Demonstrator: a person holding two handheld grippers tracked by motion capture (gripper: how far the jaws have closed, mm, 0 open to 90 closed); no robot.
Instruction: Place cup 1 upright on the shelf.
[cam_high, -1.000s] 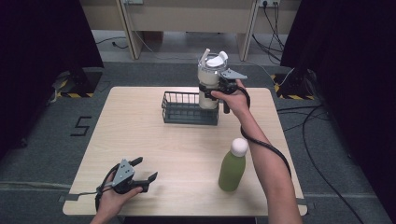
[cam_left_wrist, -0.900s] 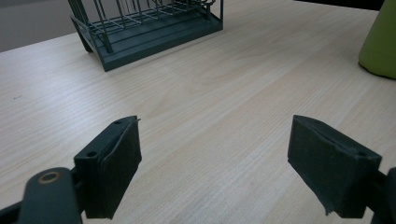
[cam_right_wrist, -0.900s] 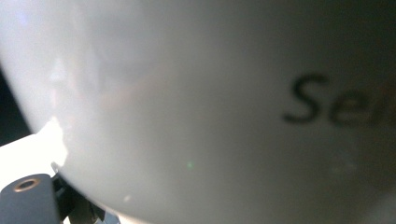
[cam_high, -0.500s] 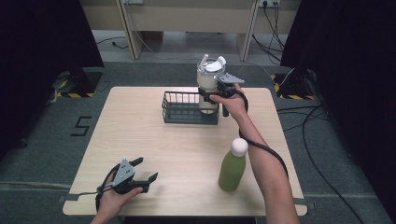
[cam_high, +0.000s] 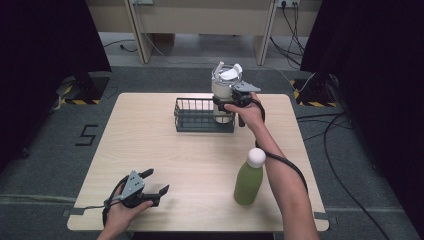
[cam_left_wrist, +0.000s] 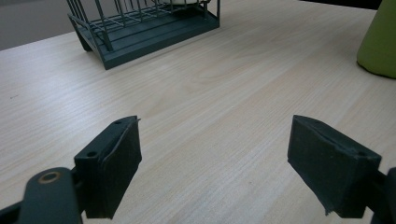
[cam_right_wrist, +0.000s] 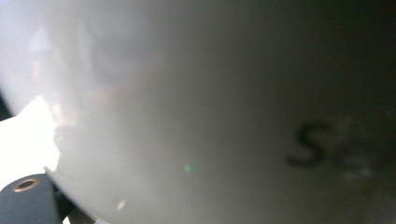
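Table is carrying everything, w/ the work happening at its far edge. Wire basket is sitting there, open top facing up, so things can drop in from above. Right gripper is holding a white jar upright at the basket's right end, bottom dipping w/in the rim; looks like it's being lowered in, upright prob. so it lands on its base. Jaws are pinching the jar's body from the side, approx. mid-height, leaving the lid free; in the right gripper view the pale wall is pressing right up against the camera, so the grip is deep. Can't tell if the jar is touching the basket floor yet.

Green bottle w/ white cap is standing near the front right, well apart from the basket, prob. waiting its turn.

Left gripper is resting low at the front-left corner, out of the way, jaws spread wide & holding nothing; left gripper view is showing both pads w/ bare wood between them, basket far ahead.
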